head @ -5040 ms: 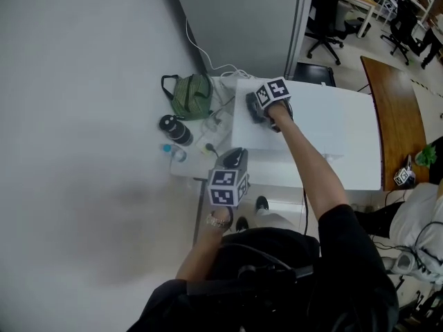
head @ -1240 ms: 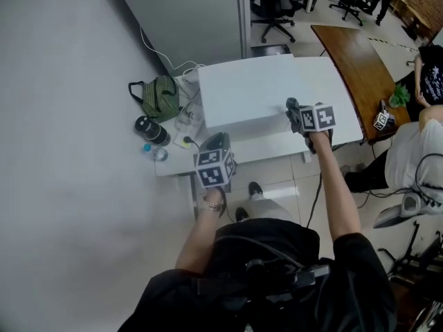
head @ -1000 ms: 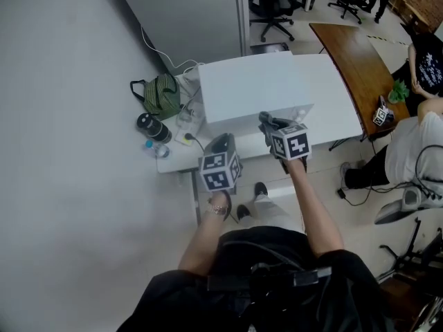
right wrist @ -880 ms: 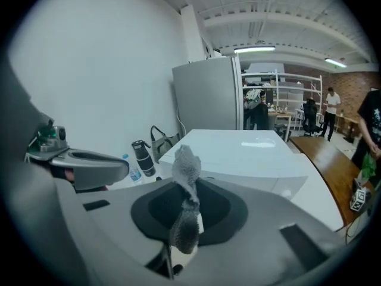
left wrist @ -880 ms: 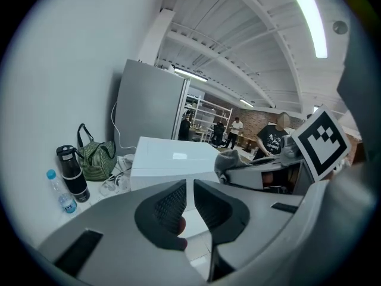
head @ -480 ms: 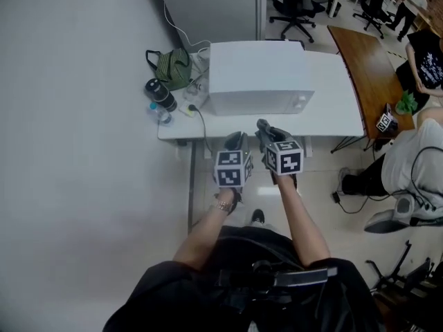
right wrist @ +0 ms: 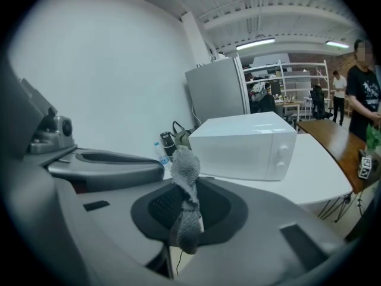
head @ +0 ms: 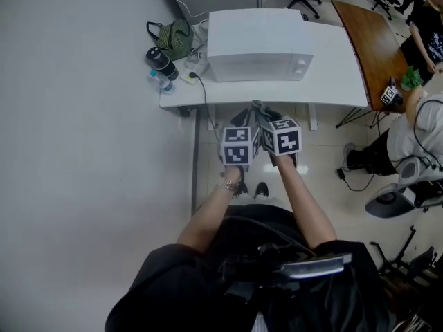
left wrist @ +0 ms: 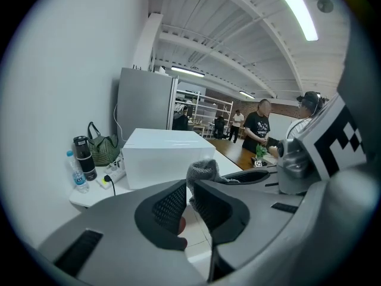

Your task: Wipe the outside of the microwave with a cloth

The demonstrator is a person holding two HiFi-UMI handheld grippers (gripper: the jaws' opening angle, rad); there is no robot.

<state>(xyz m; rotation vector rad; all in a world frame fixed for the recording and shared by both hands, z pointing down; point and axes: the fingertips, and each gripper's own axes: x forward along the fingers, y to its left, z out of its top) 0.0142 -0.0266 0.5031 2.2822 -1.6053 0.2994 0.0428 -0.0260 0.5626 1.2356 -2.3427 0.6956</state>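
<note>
The white microwave [head: 259,37] stands on the white table [head: 336,75], its door and knobs facing me; it also shows in the left gripper view [left wrist: 164,157] and as the microwave [right wrist: 244,145] in the right gripper view. Both grippers hang side by side over the floor, short of the table's front edge. My right gripper [head: 261,111] [right wrist: 186,202] is shut on a grey cloth [right wrist: 184,177], which stands up from the jaws. My left gripper [head: 240,120] [left wrist: 189,190] is shut with nothing in it; the cloth [left wrist: 202,170] shows just past its tips.
A green bag [head: 173,37], a dark flask [head: 159,61] and a small water bottle [head: 160,83] sit at the table's left end, with a plugged-in cable. A brown table [head: 367,33] and a seated person [head: 422,137] are to the right. A wall runs along the left.
The right gripper came off the microwave with the cloth and drew back beside the left gripper. The person has stepped back, so the table lies farther away.
</note>
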